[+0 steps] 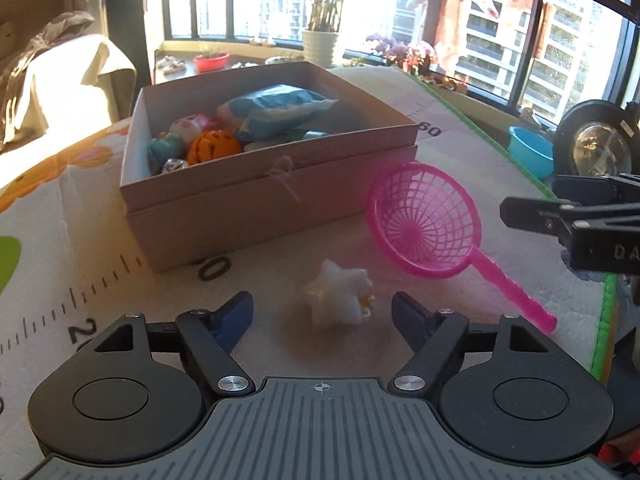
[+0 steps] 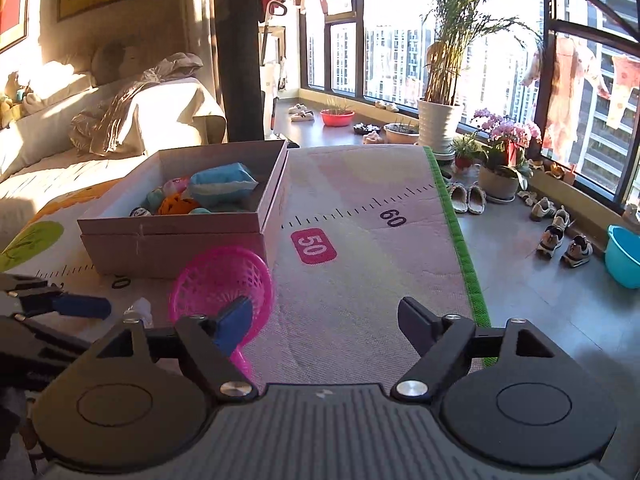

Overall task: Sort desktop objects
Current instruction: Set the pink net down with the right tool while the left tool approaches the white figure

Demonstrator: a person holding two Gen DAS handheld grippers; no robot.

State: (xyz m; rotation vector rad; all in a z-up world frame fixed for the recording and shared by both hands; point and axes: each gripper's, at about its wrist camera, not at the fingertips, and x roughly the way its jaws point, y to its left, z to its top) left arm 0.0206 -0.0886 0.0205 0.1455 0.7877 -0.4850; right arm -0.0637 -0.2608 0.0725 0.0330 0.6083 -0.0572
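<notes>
Surface: printed mat [image 1: 420, 92] is carrying the box [image 1: 256, 208].
Tongs: left gripper [image 1: 322, 308] and right gripper [image 2: 324, 320] are both gaping wide, empty.
Risk: star toy [image 1: 340, 298] is likely rolling away if pinched off-centre.

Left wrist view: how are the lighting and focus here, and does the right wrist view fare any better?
Left wrist view: windows blown out, low warm sun, the white star toy close between the open left gripper fingers looks soft, while the cardboard box is sharper. Right wrist view: strong glare on the sofa, fisheye bending of window frames, the pink net scoop partly hidden behind the open right gripper.
</notes>
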